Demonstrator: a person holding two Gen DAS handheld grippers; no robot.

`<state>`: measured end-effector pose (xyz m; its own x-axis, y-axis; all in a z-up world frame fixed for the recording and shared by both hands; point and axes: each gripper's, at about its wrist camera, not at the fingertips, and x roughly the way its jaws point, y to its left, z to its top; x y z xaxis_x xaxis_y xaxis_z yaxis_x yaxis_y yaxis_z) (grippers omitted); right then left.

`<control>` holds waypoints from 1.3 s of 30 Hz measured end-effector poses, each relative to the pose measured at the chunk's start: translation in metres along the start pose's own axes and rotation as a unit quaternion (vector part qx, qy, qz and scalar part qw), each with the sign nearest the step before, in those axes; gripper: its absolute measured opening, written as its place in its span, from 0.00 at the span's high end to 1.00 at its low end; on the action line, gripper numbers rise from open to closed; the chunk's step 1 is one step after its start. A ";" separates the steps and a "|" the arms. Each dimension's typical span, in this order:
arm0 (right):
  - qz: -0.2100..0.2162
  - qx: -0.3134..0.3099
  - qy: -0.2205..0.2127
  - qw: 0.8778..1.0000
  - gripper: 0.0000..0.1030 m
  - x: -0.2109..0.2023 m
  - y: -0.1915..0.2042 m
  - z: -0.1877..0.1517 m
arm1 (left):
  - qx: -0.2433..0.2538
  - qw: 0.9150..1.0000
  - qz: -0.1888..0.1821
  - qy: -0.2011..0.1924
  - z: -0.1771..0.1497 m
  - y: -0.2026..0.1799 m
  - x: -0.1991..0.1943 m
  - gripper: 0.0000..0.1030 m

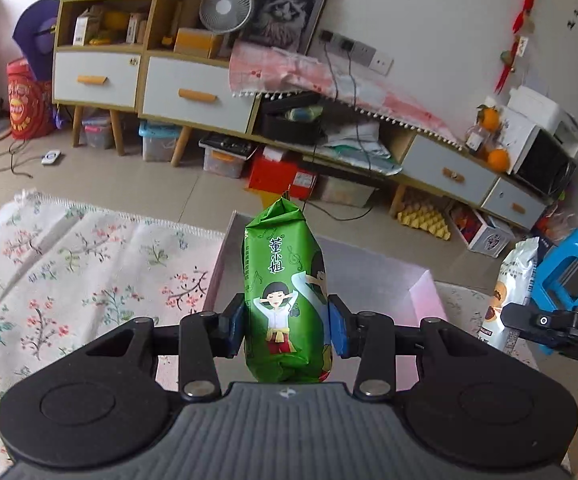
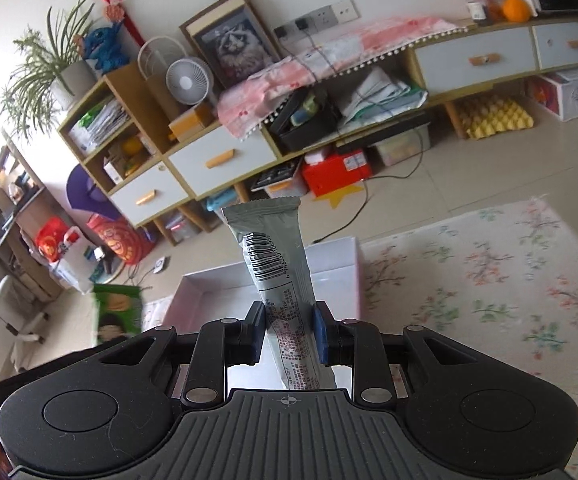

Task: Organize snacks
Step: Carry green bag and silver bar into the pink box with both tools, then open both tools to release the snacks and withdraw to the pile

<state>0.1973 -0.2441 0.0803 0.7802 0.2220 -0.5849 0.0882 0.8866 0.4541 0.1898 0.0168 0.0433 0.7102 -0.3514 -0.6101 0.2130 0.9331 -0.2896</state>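
Left tongs (image 1: 287,326) clamped on a green snack packet (image 1: 285,296), blue pads pressed against both of its sides; the packet stands upright between them, its crimped top pointing to the far side and its printed face showing a cartoon girl and white characters. Beneath and beyond it lies a shallow white box (image 1: 369,276), open at the top, resting on a worktop covered by a floral cloth (image 1: 89,280). Right tongs (image 2: 289,330) closed on a grey snack packet (image 2: 277,272), held about its lower half, slightly tilted, with a barcode and fine print facing the camera and its serrated end uppermost. In the right wrist view the same white box (image 2: 345,264) lies just beyond the tongs, with the floral cloth (image 2: 489,280) spreading to the right and the green snack packet (image 2: 117,312) blurred at the left. In the left wrist view the right tongs (image 1: 529,320) enter from the right edge, gripping a pale packet that shows its printed front. Far background: a low cabinet (image 1: 193,92) with white drawers, a small fan (image 1: 225,8) and a framed cat picture (image 1: 285,12).
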 end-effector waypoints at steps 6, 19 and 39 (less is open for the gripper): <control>-0.022 -0.023 0.021 0.999 0.76 0.029 0.005 -0.010 | 0.029 0.999 0.025 0.024 -0.009 0.002 0.008 0.63; -0.055 -0.035 0.056 0.996 0.85 0.050 -0.003 -0.024 | 0.050 0.994 0.072 0.067 -0.014 0.005 0.015 0.63; 0.011 -0.052 0.081 0.995 0.72 0.013 0.020 -0.021 | 0.021 0.992 0.112 0.062 -0.005 0.000 -0.019 0.37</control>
<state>0.1963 -0.2149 0.0677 0.6702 0.2962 -0.6805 0.0010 0.9165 0.4000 0.1726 0.0229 0.0515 0.6555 -0.1390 -0.7423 0.0882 0.9903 -0.1076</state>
